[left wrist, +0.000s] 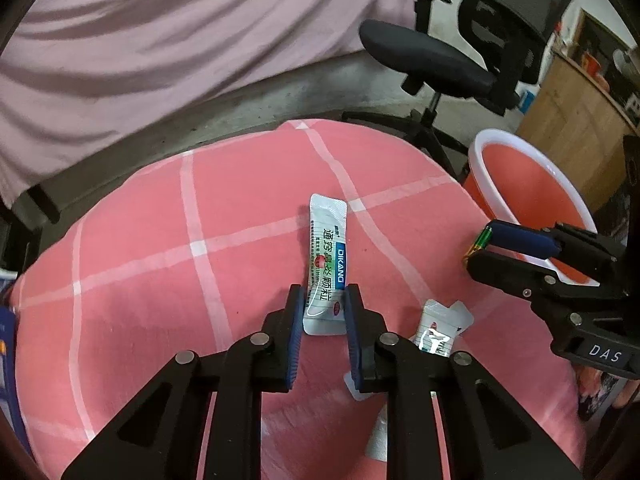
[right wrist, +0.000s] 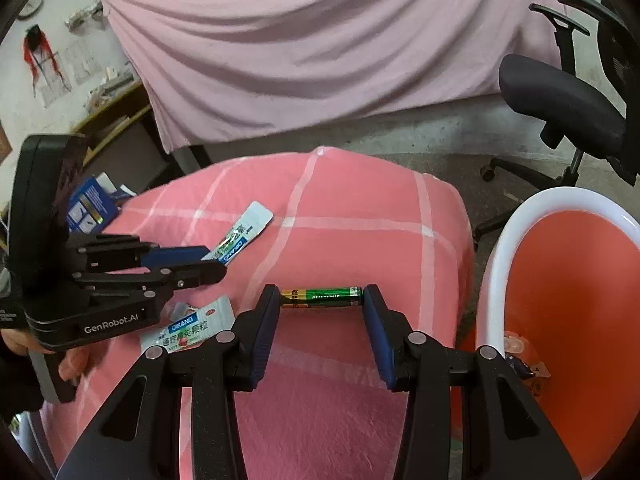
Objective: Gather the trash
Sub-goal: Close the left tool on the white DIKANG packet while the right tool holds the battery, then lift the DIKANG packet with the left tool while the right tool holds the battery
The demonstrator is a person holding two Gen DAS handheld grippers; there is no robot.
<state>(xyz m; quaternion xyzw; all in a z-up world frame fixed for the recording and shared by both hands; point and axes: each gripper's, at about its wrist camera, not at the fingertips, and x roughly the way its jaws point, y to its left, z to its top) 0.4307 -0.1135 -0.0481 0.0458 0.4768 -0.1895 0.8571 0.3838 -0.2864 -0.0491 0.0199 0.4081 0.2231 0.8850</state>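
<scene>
A white DIKANG sachet (left wrist: 327, 263) lies on the pink checked cloth (left wrist: 160, 240). My left gripper (left wrist: 323, 300) has its fingers on both sides of the sachet's near end, closed onto it; this shows in the right wrist view too (right wrist: 236, 240). My right gripper (right wrist: 322, 298) is shut end to end on a green and gold battery (right wrist: 322, 297), held above the cloth beside the bin; the battery also shows in the left wrist view (left wrist: 478, 242). A second DIKANG sachet (right wrist: 188, 330) lies on the cloth near my left gripper, also seen in the left wrist view (left wrist: 438, 330).
An orange bin with a white rim (right wrist: 500, 240) stands at the cloth's right edge, with some wrappers (right wrist: 524, 356) inside. A black office chair (right wrist: 560, 104) stands behind it. A pink drape (right wrist: 320, 48) hangs at the back. A blue box (right wrist: 90, 204) lies at the left.
</scene>
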